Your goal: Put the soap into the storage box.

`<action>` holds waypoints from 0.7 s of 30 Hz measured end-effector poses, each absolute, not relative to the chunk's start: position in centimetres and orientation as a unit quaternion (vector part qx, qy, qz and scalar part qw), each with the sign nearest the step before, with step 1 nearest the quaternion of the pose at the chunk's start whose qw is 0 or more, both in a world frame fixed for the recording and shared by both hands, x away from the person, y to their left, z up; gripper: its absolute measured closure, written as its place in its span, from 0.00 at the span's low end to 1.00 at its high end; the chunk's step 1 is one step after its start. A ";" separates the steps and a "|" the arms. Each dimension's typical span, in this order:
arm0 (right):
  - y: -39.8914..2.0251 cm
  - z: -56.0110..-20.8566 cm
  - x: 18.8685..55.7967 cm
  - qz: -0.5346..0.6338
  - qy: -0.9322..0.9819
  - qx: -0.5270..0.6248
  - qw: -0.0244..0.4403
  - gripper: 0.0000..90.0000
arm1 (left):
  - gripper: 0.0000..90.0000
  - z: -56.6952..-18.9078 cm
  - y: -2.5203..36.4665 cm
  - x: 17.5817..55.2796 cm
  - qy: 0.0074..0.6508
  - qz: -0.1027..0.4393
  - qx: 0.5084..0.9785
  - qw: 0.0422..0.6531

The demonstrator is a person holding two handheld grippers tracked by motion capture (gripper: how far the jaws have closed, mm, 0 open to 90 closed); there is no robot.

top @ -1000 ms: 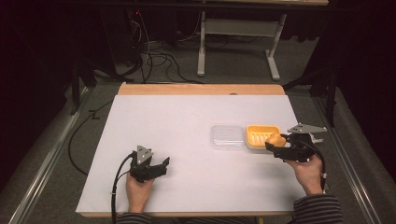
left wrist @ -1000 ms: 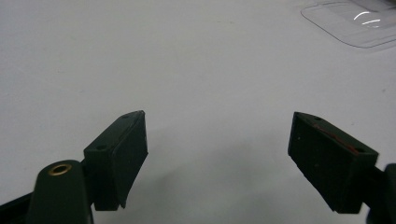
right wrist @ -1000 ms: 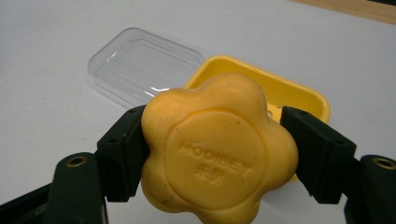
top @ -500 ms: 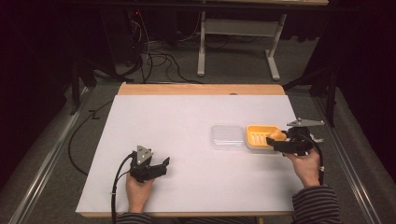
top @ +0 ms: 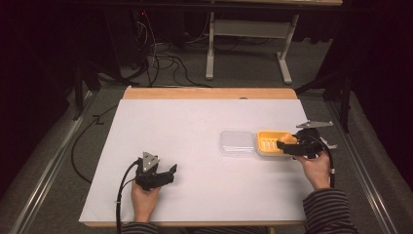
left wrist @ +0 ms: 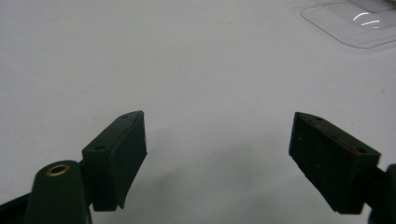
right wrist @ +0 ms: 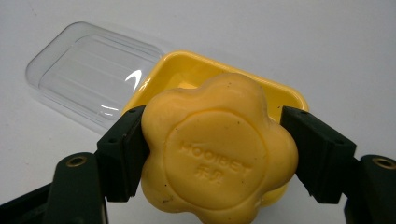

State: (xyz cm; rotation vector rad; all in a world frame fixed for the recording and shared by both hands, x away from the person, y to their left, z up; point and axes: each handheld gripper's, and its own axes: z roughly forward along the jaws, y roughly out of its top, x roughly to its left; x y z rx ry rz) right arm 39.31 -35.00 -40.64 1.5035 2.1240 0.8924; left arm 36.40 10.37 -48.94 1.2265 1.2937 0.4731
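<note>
At the near left of the white worktop, the left gripper rests in the person's hand with its jaws spread wide and nothing between them; in the left gripper view only bare worktop lies between the pads. Toward the right stands a clear plastic lid, lying flat, and touching its right edge is a yellow soap dish. At the far right the right gripper is clenched on a yellow flower-shaped soap, one pad pressing each side. It holds the soap over the right end of the dish, just above its rim.
</note>
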 end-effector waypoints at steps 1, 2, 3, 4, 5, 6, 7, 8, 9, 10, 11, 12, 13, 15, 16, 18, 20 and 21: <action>-35.0 -40.7 39.4 0.316 0.757 0.538 0.196 0.31 | 0.22 -48.9 10.3 36.4 0.559 0.204 0.528 0.605; -35.0 -40.7 39.5 0.314 0.757 0.538 0.197 0.31 | 0.22 -48.9 10.4 36.4 0.559 0.204 0.530 0.605; -34.9 -40.7 39.6 0.314 0.757 0.538 0.199 0.31 | 0.22 -48.9 10.4 36.4 0.559 0.203 0.530 0.605; -34.9 -40.8 39.7 0.313 0.757 0.538 0.200 0.31 | 0.22 -48.9 10.4 36.4 0.558 0.203 0.530 0.605; -34.8 -40.8 39.8 0.312 0.757 0.538 0.200 0.31 | 0.22 -48.9 10.3 36.4 0.559 0.204 0.528 0.606; -34.7 -40.9 39.9 0.310 0.758 0.538 0.201 0.31 | 0.22 -48.9 10.3 36.4 0.559 0.204 0.529 0.605; -34.7 -41.0 40.0 0.309 0.759 0.537 0.201 0.31 | 0.22 -48.9 10.4 36.4 0.559 0.205 0.529 0.605; -34.5 -41.1 40.2 0.306 0.760 0.538 0.200 0.31 | 0.22 -48.9 10.3 36.4 0.559 0.204 0.528 0.606; -34.5 -41.2 40.2 0.305 0.760 0.538 0.199 0.31 | 0.22 -48.9 10.4 36.4 0.559 0.205 0.528 0.606; -34.4 -41.3 40.3 0.304 0.761 0.537 0.198 0.31 | 0.22 -48.9 10.4 36.4 0.558 0.206 0.529 0.605; -34.3 -41.4 40.5 0.302 0.762 0.537 0.198 0.31 | 0.22 -48.9 10.4 36.4 0.558 0.206 0.529 0.605; -34.3 -41.4 40.5 0.301 0.762 0.538 0.197 0.31 | 0.22 -48.9 10.4 36.4 0.558 0.206 0.529 0.606; -34.3 -41.5 40.6 0.303 0.762 0.538 0.197 0.31 | 0.22 -48.9 10.4 36.4 0.558 0.206 0.529 0.606; -34.2 -41.6 40.8 0.300 0.763 0.539 0.195 0.31 | 0.22 -48.9 10.4 36.3 0.557 0.206 0.529 0.606; -34.2 -41.7 40.9 0.300 0.762 0.540 0.194 0.31 | 0.22 -48.9 10.4 36.3 0.557 0.206 0.529 0.606; -34.2 -41.8 41.1 0.299 0.762 0.541 0.192 0.31 | 0.22 -48.9 10.4 36.3 0.557 0.205 0.529 0.606; -34.2 -41.9 41.2 0.297 0.762 0.544 0.190 0.31 | 0.22 -48.9 10.4 36.3 0.557 0.206 0.529 0.606; -34.2 -41.9 41.4 0.297 0.762 0.544 0.190 0.31 | 0.22 -48.9 10.4 36.3 0.557 0.206 0.529 0.606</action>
